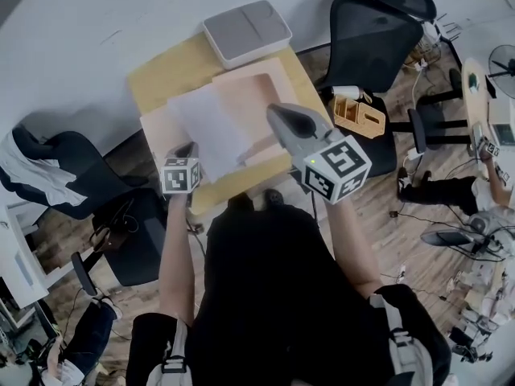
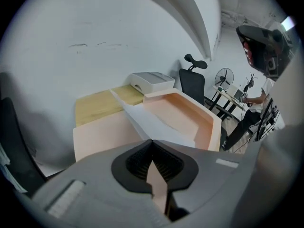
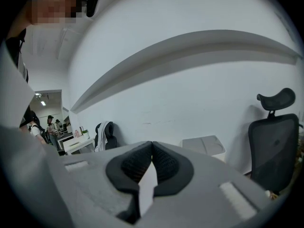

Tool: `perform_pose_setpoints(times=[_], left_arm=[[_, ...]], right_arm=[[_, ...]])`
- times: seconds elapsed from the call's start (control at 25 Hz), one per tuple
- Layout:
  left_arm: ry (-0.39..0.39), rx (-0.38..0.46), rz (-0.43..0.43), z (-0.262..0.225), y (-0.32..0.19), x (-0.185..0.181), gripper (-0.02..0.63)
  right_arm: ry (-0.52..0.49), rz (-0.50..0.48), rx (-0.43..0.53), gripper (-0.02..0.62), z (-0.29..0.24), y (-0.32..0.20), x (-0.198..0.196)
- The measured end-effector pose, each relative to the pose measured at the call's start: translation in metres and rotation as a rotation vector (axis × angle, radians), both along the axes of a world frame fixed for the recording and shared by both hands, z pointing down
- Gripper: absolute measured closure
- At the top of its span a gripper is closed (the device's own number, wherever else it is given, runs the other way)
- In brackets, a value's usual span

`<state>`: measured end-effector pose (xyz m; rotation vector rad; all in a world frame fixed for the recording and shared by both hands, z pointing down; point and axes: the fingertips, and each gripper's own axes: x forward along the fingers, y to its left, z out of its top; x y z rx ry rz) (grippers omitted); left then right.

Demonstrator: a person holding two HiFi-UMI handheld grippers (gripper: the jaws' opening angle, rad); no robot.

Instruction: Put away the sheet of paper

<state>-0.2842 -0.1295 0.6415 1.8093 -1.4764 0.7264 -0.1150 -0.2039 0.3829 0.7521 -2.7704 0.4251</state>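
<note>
Both tongs are closed and empty: the jaws of the left gripper [image 2: 152, 142] and the right gripper [image 3: 152, 144] meet on nothing. The white sheet of paper [image 2: 151, 122] lies just ahead of the left gripper, across the left rim of the peach plastic tray [image 2: 209, 123]. It sits toward the front edge of the light wooden table [image 1: 161, 75], its long axis running toward the wall. Your left hand is nearer.

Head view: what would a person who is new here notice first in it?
The white sheet of paper stands out first: it lies in the middle of the small light wooden table, partly over the shallow peach plastic tray. Next come two grey grippers with black-and-white marker cubes: the left gripper by the table's near edge, the right gripper showing over the tray, both with jaws together.
</note>
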Motion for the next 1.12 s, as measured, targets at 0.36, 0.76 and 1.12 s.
perform_pose_setpoints(times=[0.36, 0.76, 1.12], left_arm=[[-0.045, -0.067, 0.106, 0.03, 0.001, -0.007, 0.598], [-0.022, -0.09, 0.112, 0.046, -0.001, -0.007, 0.598], [0.025, -0.07, 0.082, 0.052, -0.026, 0.006, 0.598]], right_arm=[[0.013, 0.053, -0.017, 0.592, 0.008, -0.008, -0.005], [0.033, 0.073, -0.052, 0.592, 0.024, -0.01, -0.008], [0.067, 0.1, -0.077, 0.592, 0.039, -0.008, -0.001]])
